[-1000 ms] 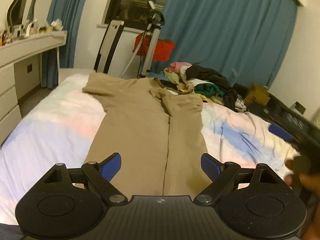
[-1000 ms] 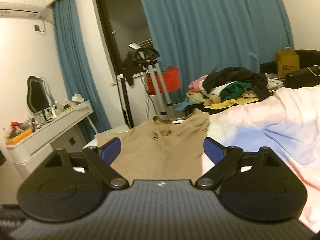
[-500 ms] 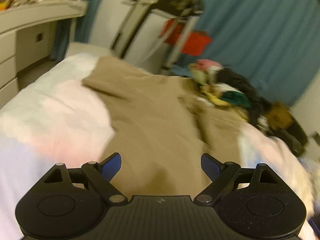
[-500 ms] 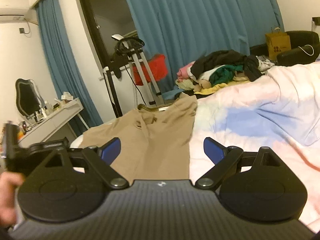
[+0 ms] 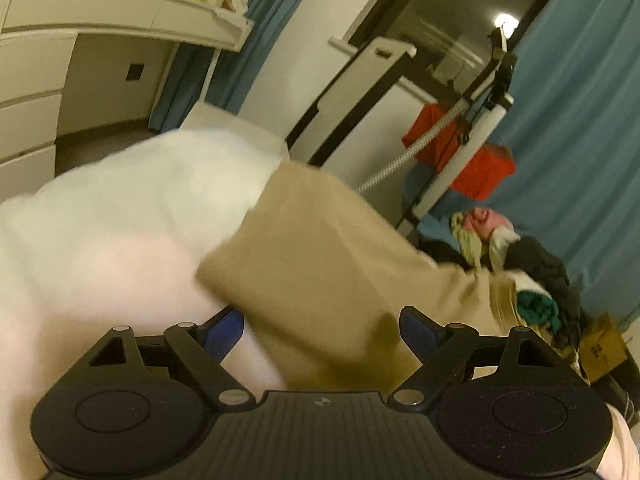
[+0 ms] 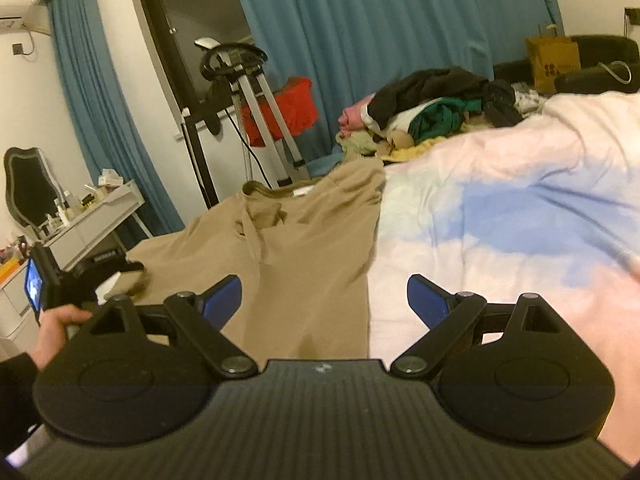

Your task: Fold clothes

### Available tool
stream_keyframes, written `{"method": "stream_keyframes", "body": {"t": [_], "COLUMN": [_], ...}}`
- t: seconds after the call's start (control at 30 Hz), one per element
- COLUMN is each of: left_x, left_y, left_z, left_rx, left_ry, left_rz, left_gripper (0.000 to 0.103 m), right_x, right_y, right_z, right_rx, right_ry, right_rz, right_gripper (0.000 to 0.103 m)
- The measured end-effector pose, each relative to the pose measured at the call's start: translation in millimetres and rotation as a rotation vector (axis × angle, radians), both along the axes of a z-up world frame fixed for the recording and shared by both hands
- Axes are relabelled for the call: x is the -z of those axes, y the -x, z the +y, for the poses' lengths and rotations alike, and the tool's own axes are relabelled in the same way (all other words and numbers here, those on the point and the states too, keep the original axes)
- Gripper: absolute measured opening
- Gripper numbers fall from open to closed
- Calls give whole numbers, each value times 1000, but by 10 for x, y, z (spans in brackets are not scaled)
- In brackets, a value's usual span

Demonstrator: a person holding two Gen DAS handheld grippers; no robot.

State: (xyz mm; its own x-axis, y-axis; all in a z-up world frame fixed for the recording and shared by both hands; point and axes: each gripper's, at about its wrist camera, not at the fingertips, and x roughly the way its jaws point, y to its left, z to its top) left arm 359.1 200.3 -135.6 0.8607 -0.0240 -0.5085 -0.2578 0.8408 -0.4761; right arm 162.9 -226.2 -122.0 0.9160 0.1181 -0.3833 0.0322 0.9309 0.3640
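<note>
A tan shirt [image 6: 304,240] lies spread on the bed, collar toward the far end, its right side folded over the middle. In the left wrist view its left sleeve [image 5: 320,256] juts out over the white cover, right in front of my left gripper [image 5: 320,326], which is open with the sleeve's edge between the blue pads. My right gripper [image 6: 324,300] is open above the shirt's lower right edge, holding nothing. The left gripper [image 6: 76,276] also shows at the far left of the right wrist view, in a hand.
A pile of mixed clothes [image 6: 432,108] sits at the far end of the bed. The pink, white and blue duvet [image 6: 520,208] stretches to the right. A white dresser [image 5: 80,60], a red stand [image 5: 460,160] and blue curtains [image 6: 380,40] lie beyond.
My left gripper has swung left and dropped toward the shirt's left sleeve. My right gripper has shifted slightly nearer over the shirt's right edge. Both remain open.
</note>
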Motion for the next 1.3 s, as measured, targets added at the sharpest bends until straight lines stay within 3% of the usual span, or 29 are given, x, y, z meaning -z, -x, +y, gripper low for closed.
{"method": "stream_keyframes", "body": {"t": [0.2,0.23,0.3,0.37,0.73,0.87,1.0,1.13,1.23,1.3], "left_x": [31,10,-32,-106,-1170,-1379,-1269,-841,-384,-110], "left_y": [-439,-495,-614,-728,-478,-339,-327,-452,-552,-620], "left_z": [96,103,84,29,-1362,-2255,-3189,-3874,-4114,-4156], "left_rx": [-14,-4,13,51,232,331,431,471,485,513], "left_ry": [-36,-41,-68,-106,-557,-670,-756,-793,-790,-770], "left_rz": [-42,-46,-33,-5,-80,-100,-83,-43,19,61], "left_gripper": [68,62,43,10,8,8,8,8,9,19], "right_x": [143,146,148,150,17,-17,-2,28,84,125], "right_y": [-191,-195,-198,-201,-22,94,145,159,134,102], "right_z": [-1,6,10,14,-195,-262,-366,-462,-518,-562], "right_rx": [-23,-26,-32,-37,5,28,50,72,78,84], "right_ry": [-24,-17,-11,-4,-96,-89,-110,-142,-163,-177], "right_rz": [5,-4,-16,-29,-29,-17,-5,-2,2,8], "right_gripper": [91,91,91,91,91,91,91,91,91,91]}}
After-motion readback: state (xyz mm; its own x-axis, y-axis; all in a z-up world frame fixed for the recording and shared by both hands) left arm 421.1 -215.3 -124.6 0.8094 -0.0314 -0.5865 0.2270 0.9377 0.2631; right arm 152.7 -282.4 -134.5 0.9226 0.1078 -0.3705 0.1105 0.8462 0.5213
